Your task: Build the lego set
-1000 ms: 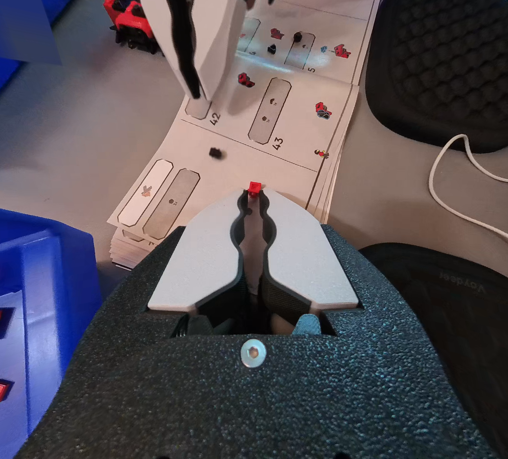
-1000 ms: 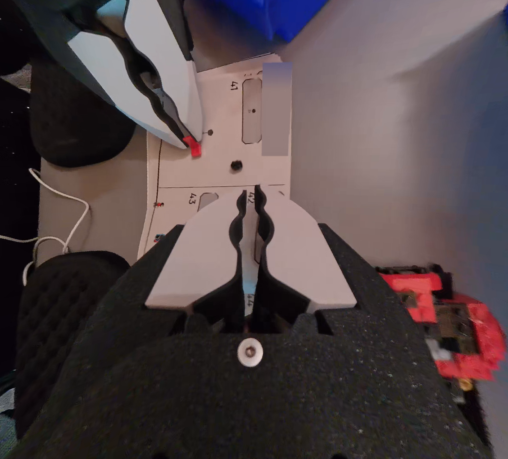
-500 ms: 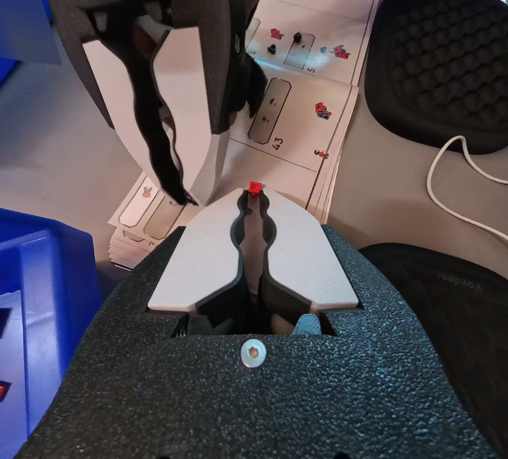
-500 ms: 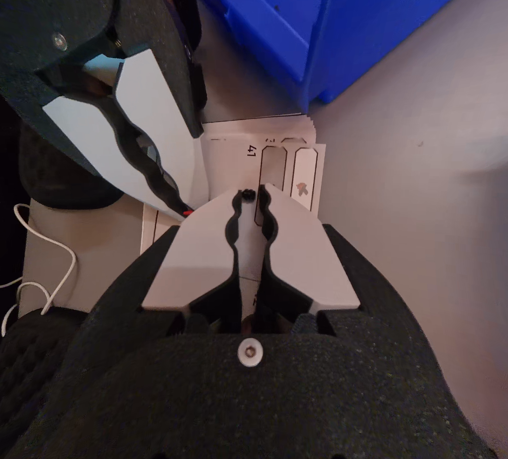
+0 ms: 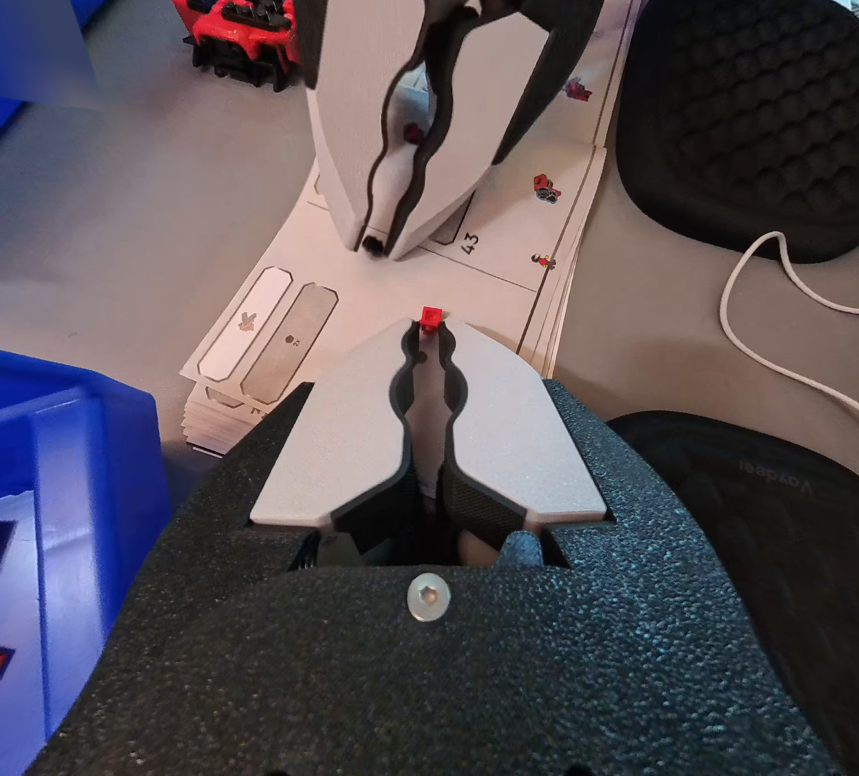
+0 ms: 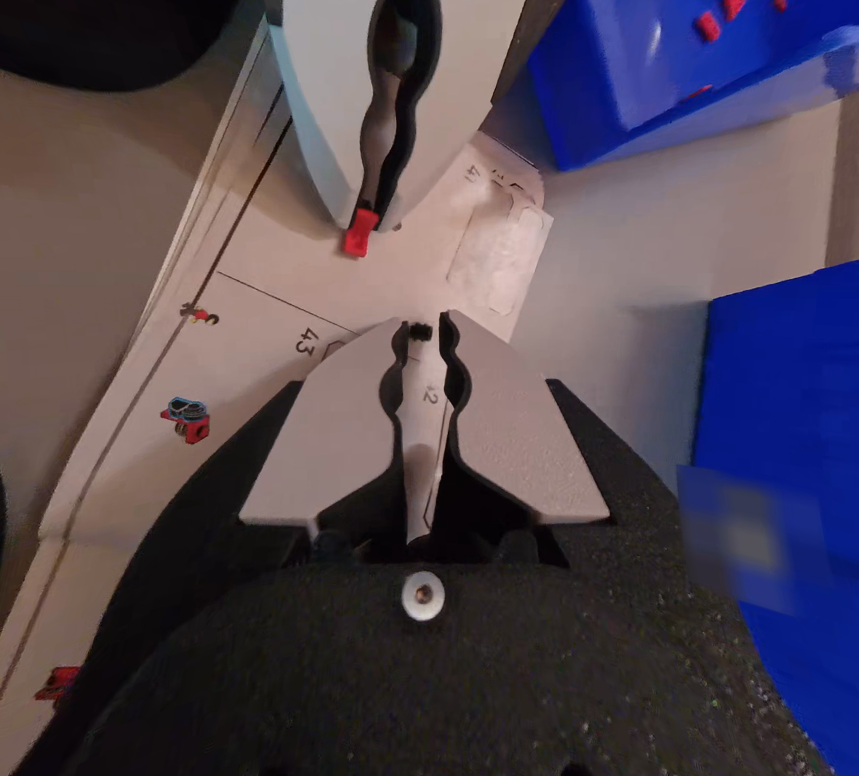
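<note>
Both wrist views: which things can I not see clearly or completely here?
- Black piece, right wrist view: too small; unclear whether the right claw grips it.
- Red piece, left wrist view: the left claw hides its lower part.
- Red and black lego model, left wrist view: the right claw covers its right side.
- Instruction booklet: both claws cover parts.
- Blue bin, right wrist view: blurred, cut by the edge.

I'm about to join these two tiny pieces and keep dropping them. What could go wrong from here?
The red piece is pinched only at the left gripper's very tips, so it may pop out. The black piece sits loosely in the right gripper, touching one finger only, and could slip onto the instruction booklet.
</note>
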The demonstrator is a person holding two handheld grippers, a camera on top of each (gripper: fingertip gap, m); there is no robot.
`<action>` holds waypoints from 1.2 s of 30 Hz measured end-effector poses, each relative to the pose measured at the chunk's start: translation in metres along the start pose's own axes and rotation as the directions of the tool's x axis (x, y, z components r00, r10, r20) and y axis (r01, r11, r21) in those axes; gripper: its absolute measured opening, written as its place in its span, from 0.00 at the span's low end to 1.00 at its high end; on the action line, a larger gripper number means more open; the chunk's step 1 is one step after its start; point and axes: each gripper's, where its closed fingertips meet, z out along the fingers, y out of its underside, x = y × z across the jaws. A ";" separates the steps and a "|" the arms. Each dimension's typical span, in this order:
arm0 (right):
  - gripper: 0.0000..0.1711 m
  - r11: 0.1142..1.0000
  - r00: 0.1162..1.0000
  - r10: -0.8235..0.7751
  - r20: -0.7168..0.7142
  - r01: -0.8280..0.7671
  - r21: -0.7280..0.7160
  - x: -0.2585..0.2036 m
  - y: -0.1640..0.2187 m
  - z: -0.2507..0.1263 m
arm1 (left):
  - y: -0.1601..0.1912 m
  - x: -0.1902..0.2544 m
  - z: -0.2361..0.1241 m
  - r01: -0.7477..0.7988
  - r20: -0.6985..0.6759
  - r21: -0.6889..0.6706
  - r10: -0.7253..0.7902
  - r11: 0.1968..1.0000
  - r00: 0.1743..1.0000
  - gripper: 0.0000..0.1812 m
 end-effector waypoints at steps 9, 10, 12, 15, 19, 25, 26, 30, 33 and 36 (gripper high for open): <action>0.10 0.975 0.975 0.191 0.115 -0.202 0.089 -0.003 -0.008 -0.016 | 0.000 0.000 0.000 -0.001 0.002 -0.001 0.001 1.000 1.000 0.04; 0.09 0.967 0.965 0.231 0.128 -0.242 0.077 0.001 -0.004 -0.019 | 0.000 0.000 0.000 -0.002 0.002 -0.001 0.002 1.000 1.000 0.04; 0.08 0.968 0.960 0.240 0.143 -0.248 0.037 0.006 0.007 -0.018 | 0.000 0.000 0.000 0.000 0.001 -0.001 0.000 1.000 1.000 0.04; 0.08 0.981 0.954 0.185 0.235 -0.192 0.006 0.007 0.007 -0.014 | 0.000 0.000 0.000 0.002 -0.001 -0.001 -0.002 1.000 1.000 0.04; 0.04 0.971 0.875 0.219 0.431 -0.238 -0.011 0.010 -0.012 -0.009 | 0.000 0.000 0.000 0.001 0.001 -0.001 -0.001 1.000 1.000 0.04; 0.04 0.964 0.789 0.256 0.559 -0.253 -0.084 0.001 -0.022 0.000 | 0.000 0.000 0.000 0.009 -0.005 -0.002 -0.009 1.000 1.000 0.04; 0.04 0.965 0.782 0.252 0.570 -0.248 -0.087 0.001 -0.023 0.003 | 0.000 0.000 0.000 0.012 -0.006 -0.002 -0.012 1.000 1.000 0.04; 0.03 0.972 0.738 0.218 0.639 -0.221 -0.077 -0.003 -0.029 0.012 | 0.002 0.000 0.000 0.011 -0.004 -0.010 -0.011 1.000 1.000 0.04; 0.04 0.975 0.705 0.199 0.681 -0.213 -0.064 -0.008 -0.032 0.014 | 0.003 0.000 -0.001 0.012 -0.004 -0.015 -0.012 1.000 1.000 0.04; 0.05 0.977 0.689 0.203 0.696 -0.192 -0.094 -0.014 -0.028 0.017 | 0.003 0.000 -0.001 0.017 -0.009 -0.015 -0.017 1.000 1.000 0.04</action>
